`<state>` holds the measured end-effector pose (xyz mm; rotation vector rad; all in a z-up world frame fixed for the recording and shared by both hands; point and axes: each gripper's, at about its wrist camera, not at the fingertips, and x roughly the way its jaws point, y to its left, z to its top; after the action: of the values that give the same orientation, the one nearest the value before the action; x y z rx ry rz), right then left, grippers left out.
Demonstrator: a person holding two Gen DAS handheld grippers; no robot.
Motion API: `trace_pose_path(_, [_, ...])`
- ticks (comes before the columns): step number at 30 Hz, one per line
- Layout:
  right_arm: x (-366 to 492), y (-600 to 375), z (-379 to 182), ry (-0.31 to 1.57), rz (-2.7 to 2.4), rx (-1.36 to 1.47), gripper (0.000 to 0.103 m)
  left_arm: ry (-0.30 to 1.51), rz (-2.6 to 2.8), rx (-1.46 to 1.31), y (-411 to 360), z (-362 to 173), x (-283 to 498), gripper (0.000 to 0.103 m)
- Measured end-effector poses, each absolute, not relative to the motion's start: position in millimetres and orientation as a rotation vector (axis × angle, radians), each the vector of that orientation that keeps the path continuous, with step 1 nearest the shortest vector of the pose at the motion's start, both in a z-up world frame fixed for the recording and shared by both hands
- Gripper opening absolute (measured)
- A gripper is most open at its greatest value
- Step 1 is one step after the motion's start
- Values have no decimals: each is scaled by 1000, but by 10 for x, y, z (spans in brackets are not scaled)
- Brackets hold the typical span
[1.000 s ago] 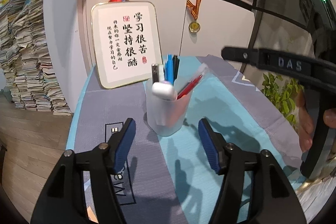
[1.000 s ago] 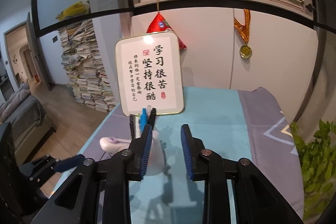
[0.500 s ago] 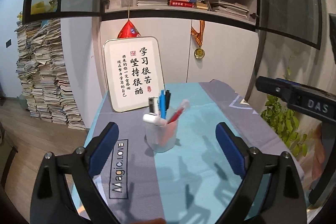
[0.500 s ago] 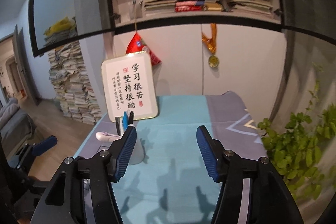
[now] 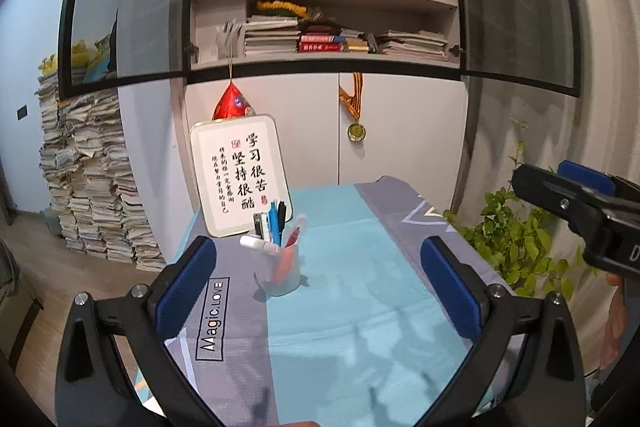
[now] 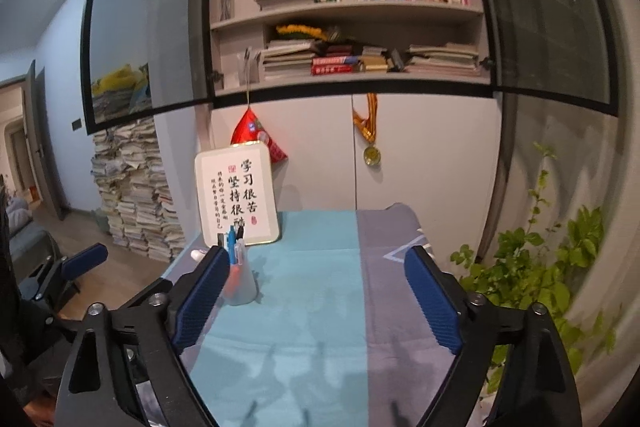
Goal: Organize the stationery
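A translucent pen cup stands on the teal and grey table mat. It holds several pens, a red one, blue and black ones, and a white object lying across its rim. My left gripper is open and empty, held back from the cup. My right gripper is open and empty; its left finger partly covers the cup. The right gripper also shows at the right edge of the left wrist view.
A framed calligraphy board leans against the cabinet behind the cup. A green plant stands right of the table. Stacks of papers rise on the floor at the left. Bookshelves hang above.
Both grippers have pulled back and up from the cup and opened wider. The cup looks smaller and farther away now.
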<state>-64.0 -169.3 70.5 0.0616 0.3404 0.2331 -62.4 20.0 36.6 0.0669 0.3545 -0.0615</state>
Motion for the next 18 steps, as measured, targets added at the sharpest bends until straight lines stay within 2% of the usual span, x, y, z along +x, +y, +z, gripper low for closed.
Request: trace_pose_path(18, [-913,-1814,798,311,234,80,93,290,-30,108,16,550,-910,102])
